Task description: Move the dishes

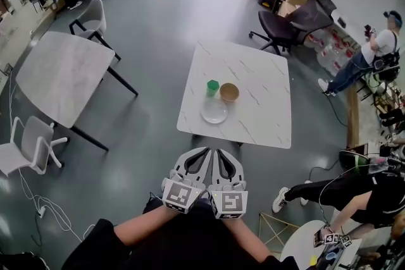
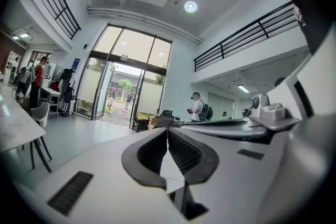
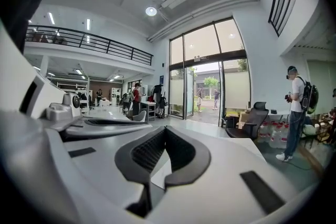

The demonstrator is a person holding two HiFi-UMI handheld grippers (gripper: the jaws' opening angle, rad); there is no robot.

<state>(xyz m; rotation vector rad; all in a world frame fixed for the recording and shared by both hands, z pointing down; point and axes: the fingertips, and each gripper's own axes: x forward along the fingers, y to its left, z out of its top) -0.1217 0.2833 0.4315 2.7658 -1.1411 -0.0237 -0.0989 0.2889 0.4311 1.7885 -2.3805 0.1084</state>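
While the left claw (image 1: 207, 150) and right claw (image 1: 219, 152) sit closed, empty, a marble table (image 1: 266, 112) with dishes (image 1: 214, 112) stands on grey floor (image 1: 164, 41)

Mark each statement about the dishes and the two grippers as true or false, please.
1. The green cup stands on the marble table, beside the brown bowl. True.
2. The white plate is stacked on top of the bowl. False: it lies flat on the table, nearer the person than the bowl.
3. The left gripper holds the cup. False: its jaws are together on nothing, short of the table.
4. The right gripper is shut and empty. True.
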